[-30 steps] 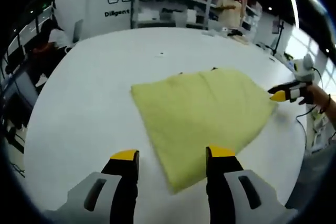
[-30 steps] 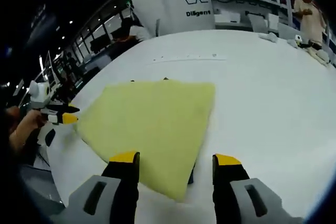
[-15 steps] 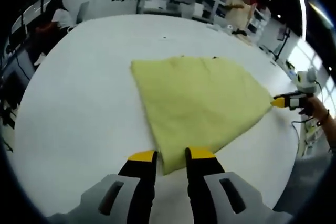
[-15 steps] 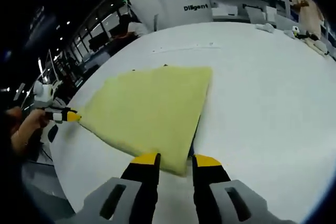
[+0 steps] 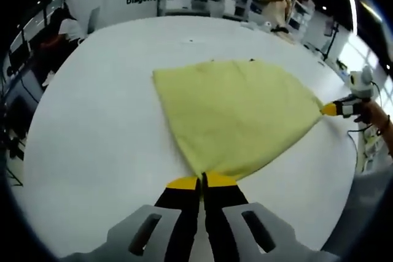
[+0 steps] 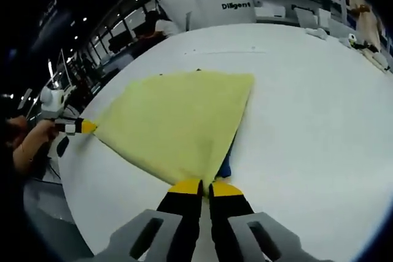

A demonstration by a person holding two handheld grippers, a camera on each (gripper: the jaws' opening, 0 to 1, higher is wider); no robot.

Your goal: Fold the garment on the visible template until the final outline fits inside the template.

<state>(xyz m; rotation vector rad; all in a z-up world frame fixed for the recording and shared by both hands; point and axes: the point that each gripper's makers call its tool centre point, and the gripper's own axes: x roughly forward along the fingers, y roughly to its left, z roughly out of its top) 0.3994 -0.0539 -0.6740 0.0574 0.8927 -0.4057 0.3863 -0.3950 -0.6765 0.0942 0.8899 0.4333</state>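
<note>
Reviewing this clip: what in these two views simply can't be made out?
- Template: covered by the yellow garment in both views; a blue sliver peeks out in the right gripper view.
- Garment corners: hidden between the left gripper and right gripper fingers.
- Wall lettering: cut off, blurred.

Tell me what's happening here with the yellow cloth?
A person is folding a yellow garment on a white table, holding a gripper in each hand. The left gripper is shut on one near corner, the right gripper on the other. The garment lies flat, partly folded. A bit of blue peeks from under its edge.
</note>
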